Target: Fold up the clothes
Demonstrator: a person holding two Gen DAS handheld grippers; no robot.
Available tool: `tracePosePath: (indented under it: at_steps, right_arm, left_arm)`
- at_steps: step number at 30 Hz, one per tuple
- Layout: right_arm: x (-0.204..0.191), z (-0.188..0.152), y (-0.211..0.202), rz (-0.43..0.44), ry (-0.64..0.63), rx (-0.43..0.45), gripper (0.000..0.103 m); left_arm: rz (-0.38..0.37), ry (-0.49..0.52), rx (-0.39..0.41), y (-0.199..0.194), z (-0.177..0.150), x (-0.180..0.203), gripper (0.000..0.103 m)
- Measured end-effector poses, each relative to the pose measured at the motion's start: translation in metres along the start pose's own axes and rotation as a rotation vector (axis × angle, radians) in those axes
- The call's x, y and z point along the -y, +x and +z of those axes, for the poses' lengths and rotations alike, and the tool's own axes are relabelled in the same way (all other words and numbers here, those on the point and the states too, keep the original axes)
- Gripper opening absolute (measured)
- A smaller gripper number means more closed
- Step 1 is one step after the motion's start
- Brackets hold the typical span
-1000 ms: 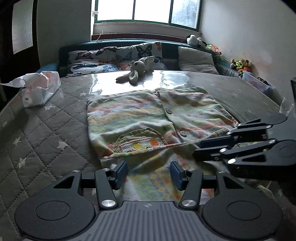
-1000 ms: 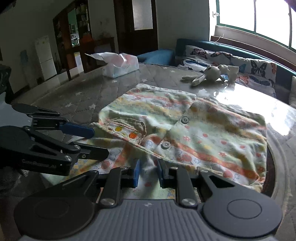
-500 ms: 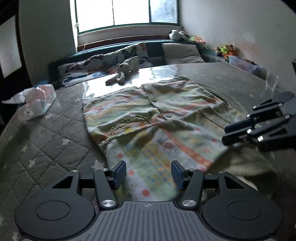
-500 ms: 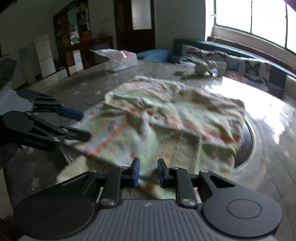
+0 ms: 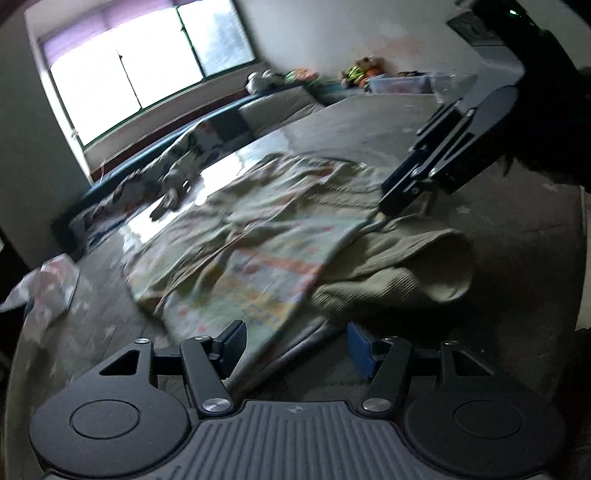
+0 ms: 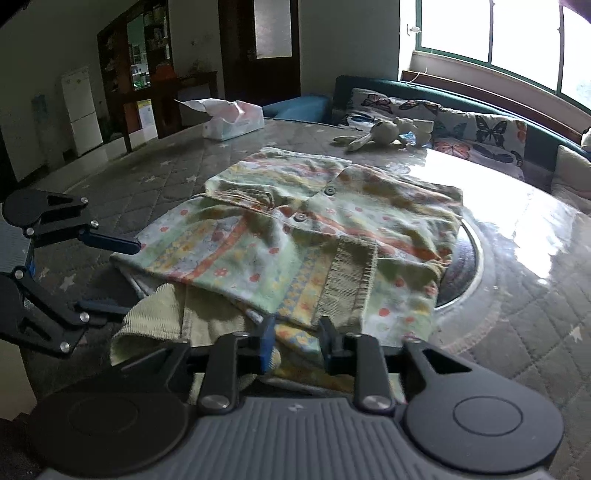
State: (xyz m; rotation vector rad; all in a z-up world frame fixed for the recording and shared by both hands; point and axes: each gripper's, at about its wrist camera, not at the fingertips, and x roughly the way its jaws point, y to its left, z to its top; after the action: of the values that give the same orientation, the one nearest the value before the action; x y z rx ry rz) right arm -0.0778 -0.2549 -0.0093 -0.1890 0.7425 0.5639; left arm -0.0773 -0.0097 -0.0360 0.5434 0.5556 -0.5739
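The patterned garment (image 6: 295, 243) is being spanned by both tools: left gripper (image 5: 295, 345) spread wide, right gripper (image 6: 295, 341) gaping, nothing clamped.

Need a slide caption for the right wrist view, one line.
Both grippers, left gripper and right gripper, open at the near edge of a patterned, half-folded pastel garment on the grey quilted table.

a big window (image 6: 517, 33) with a green frame lets in hard daylight that glares off the far side of the quilted table (image 6: 535, 306). under the window runs a dark teal sofa (image 6: 424, 92) with butterfly cushions (image 6: 484, 129). across the room stand a dark wood cabinet (image 6: 140, 70), a dark door (image 6: 258, 48) and a white fridge (image 6: 83, 110) against pale walls (image 5: 332, 33).
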Motion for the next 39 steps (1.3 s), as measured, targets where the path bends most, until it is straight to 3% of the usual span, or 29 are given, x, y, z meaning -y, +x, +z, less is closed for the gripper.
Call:
tracePosePath:
  at_steps: [6, 8, 13, 20, 25, 28, 33, 36, 39]
  right_arm:
    - [0.002, -0.01, -0.013, -0.024, -0.036, -0.01, 0.038]
    - [0.003, -0.013, -0.018, -0.032, -0.047, -0.013, 0.038]
    - [0.002, -0.021, -0.027, -0.04, -0.105, -0.021, 0.045]
    - [-0.014, -0.023, -0.023, -0.013, -0.233, 0.014, 0.057]
    - [-0.022, -0.013, -0.004, -0.018, -0.295, 0.06, 0.059]
    - [-0.022, -0.007, 0.009, -0.021, -0.308, 0.069, 0.05]
    - [-0.011, 0.004, 0.016, 0.054, -0.227, 0.039, 0.033]
    - [-0.003, 0.01, 0.018, 0.097, -0.171, 0.022, 0.021]
    - [-0.001, 0.014, 0.019, 0.117, -0.137, 0.017, 0.019]
  left_arm:
    - [-0.002, 0.093, 0.073, 0.006, 0.008, 0.02, 0.063]
    - [-0.012, 0.087, 0.088, 0.008, 0.01, 0.019, 0.057]
    - [-0.072, -0.007, 0.1, 0.007, 0.019, 0.003, 0.024]
    - [-0.12, -0.221, 0.102, 0.009, 0.039, -0.041, 0.013]
    - [-0.132, -0.303, 0.084, 0.017, 0.044, -0.063, 0.012]
    - [-0.131, -0.324, 0.073, 0.023, 0.044, -0.069, 0.012]
    - [-0.139, -0.328, 0.062, 0.017, 0.035, -0.071, 0.014]
    - [-0.14, -0.318, 0.057, 0.007, 0.025, -0.069, 0.024]
    - [-0.122, -0.273, 0.056, -0.004, 0.014, -0.061, 0.043]
